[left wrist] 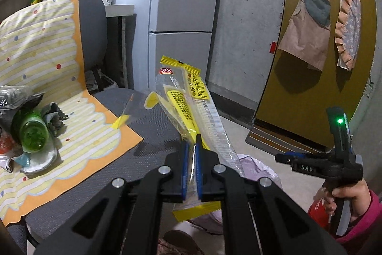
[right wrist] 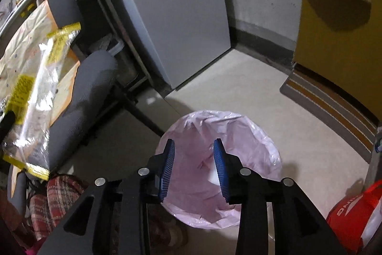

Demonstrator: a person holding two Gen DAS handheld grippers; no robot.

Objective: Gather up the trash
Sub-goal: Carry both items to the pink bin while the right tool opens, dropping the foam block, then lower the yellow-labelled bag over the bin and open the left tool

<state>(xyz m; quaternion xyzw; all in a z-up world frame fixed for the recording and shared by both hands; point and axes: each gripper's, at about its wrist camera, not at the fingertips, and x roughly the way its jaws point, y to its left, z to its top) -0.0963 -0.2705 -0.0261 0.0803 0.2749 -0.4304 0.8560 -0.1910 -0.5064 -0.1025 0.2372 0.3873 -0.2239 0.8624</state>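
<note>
My left gripper (left wrist: 193, 143) is shut on a long clear and yellow plastic wrapper (left wrist: 188, 97), which sticks up and away over the front edge of a grey chair (left wrist: 152, 135). The right wrist view shows the same wrapper (right wrist: 40, 92) at its left edge. My right gripper (right wrist: 194, 147) is open, with nothing between its blue pads, directly above a bin with a pink liner (right wrist: 253, 135). Something white (right wrist: 213, 177) lies inside the bin. More trash sits on the chair's striped cloth (left wrist: 78, 126): a green bottle (left wrist: 32, 130) on its side and crumpled wrappers (left wrist: 55, 118).
A grey fridge (right wrist: 181, 23) stands behind the chair and a yellow door (left wrist: 298, 87) with hanging aprons is to the right. A striped doormat (right wrist: 334, 106) lies by the door. A red bag (right wrist: 351, 212) is right of the bin and plaid slippers (right wrist: 57, 202) are left of it.
</note>
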